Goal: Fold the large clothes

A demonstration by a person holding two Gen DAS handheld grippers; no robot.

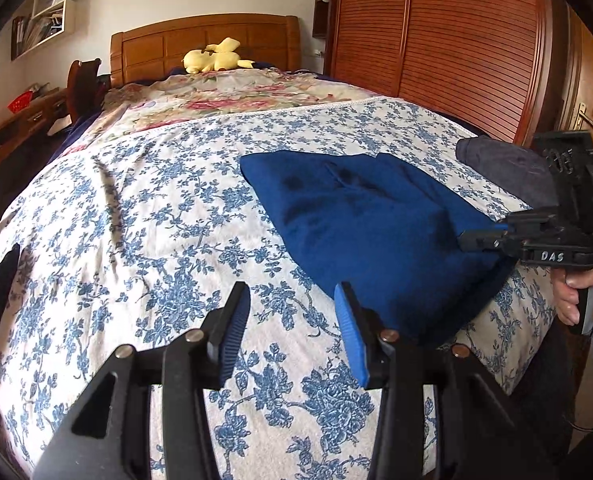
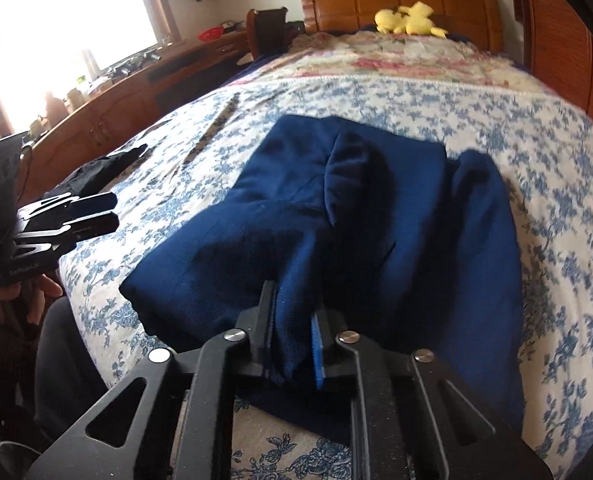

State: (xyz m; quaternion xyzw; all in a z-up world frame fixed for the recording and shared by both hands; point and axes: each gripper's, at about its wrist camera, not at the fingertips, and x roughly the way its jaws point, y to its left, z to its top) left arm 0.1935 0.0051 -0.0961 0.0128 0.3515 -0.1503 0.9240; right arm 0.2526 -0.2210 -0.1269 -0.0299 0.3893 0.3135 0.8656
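A dark blue garment (image 1: 368, 220) lies partly folded on the bed's blue-flowered cover (image 1: 136, 208). In the right wrist view the same blue garment (image 2: 396, 216) fills the middle, and my right gripper (image 2: 294, 320) is shut on a bunched fold at its near edge. From the left wrist view that right gripper (image 1: 480, 240) shows at the garment's right side, held by a hand. My left gripper (image 1: 292, 320) stands open over bare cover just left of the garment's near corner, nothing between its fingers. It also shows in the right wrist view as the left gripper (image 2: 96, 212), off the garment's left edge.
A dark grey cloth (image 1: 508, 168) lies at the bed's right edge, a black cloth (image 2: 100, 172) near its left edge. A yellow plush toy (image 1: 216, 58) rests by the wooden headboard (image 1: 204, 40). A wardrobe (image 1: 456, 40) stands to the right, a long wooden desk (image 2: 108, 120) to the left.
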